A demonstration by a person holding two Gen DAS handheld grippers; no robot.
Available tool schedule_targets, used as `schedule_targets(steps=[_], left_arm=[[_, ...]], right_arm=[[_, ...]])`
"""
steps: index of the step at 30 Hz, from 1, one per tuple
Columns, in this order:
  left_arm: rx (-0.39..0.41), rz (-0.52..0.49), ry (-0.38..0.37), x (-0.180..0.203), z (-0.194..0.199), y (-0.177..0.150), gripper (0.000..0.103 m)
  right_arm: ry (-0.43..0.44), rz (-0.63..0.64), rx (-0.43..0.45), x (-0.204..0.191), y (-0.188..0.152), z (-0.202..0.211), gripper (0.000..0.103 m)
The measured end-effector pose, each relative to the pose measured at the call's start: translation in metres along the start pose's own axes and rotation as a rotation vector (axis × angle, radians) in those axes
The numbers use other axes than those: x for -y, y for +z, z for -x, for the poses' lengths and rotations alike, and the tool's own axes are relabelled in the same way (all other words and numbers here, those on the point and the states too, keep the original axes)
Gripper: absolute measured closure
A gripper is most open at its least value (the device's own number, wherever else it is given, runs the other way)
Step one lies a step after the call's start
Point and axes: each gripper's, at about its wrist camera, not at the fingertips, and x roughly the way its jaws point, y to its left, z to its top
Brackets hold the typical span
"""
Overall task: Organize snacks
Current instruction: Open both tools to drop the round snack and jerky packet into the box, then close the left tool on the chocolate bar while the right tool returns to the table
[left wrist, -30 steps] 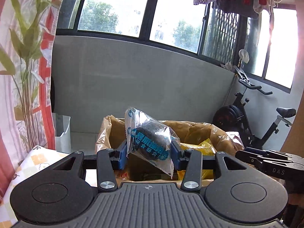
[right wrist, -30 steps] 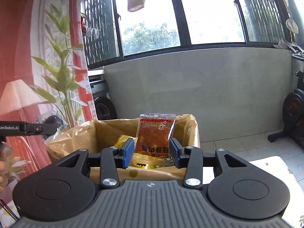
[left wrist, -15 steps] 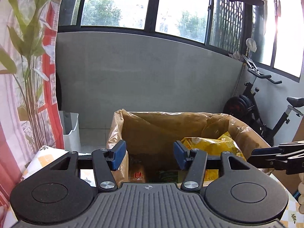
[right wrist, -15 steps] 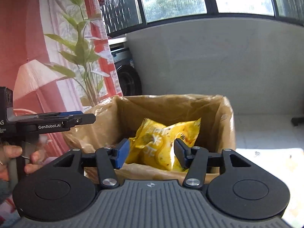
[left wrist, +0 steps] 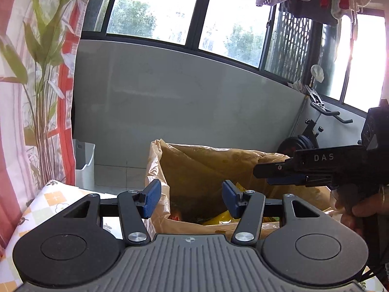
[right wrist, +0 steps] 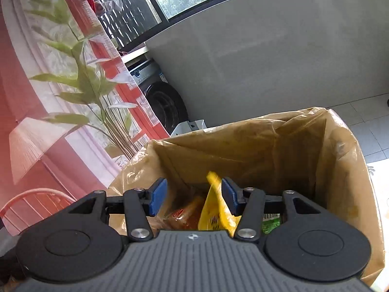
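Both claws empty now, where a second ago each carried a packet: the left a clear bag with blue print, the right an orange-red packet, then a yellow one half a second ago. Left claw open at lower centre of the left view, blue pads spread wide with nothing between them, hovering over the near rim of the lined box. Right claw likewise open at lower centre of the right view, tipped down into the box opening. Yellow packet standing on edge just beside the right-hand pad, perhaps brushing it, but not pinched. Orange-red packet lying lower, left of the yellow one; a green packet at lower right, mostly hidden behind the claw's linkage. Clear bag with blue print not to be made out in either view, probably sunk among the rest in the dark bottom of the box. From the left view, right claw's body reaching in from the right edge above the box, held by a hand.

Judging by this: two drops done, snacks gathered in the box, both claws free to pull back and fetch more from the patterned tablecloth at lower left
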Motion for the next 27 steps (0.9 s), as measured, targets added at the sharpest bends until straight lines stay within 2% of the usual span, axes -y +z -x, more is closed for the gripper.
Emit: schedule_targets(steps=[3, 8, 13, 18, 20, 24, 27], left_arm=[[0.009, -0.011, -0.006, -0.004, 0.006, 0.002, 0.045], [0.002, 0.018, -0.004, -0.019, 0.020, -0.002, 0.045], [-0.005, -0.003, 0.039, -0.044, 0.042, -0.013, 0.045], [-0.060, 0.031, 0.123, -0.079, 0.048, -0.030, 0.045], [-0.097, 0.053, 0.124, -0.089, 0.045, -0.039, 0.045], [-0.153, 0.108, 0.070, -0.100, 0.030, -0.053, 0.045], [-0.192, 0.122, 0.107, -0.103, 0.008, -0.067, 0.046]], right_arm=[[-0.046, 0.051, -0.007, -0.004, -0.006, 0.006, 0.050], [-0.097, 0.075, 0.038, -0.004, -0.020, 0.028, 0.050], [-0.113, 0.163, 0.062, -0.005, -0.041, 0.053, 0.049], [-0.140, 0.179, 0.132, 0.002, -0.070, 0.077, 0.049], [-0.146, 0.193, 0.167, 0.002, -0.083, 0.086, 0.049], [-0.166, 0.276, 0.255, -0.004, -0.112, 0.105, 0.048], [-0.168, 0.219, 0.273, 0.002, -0.133, 0.111, 0.048]])
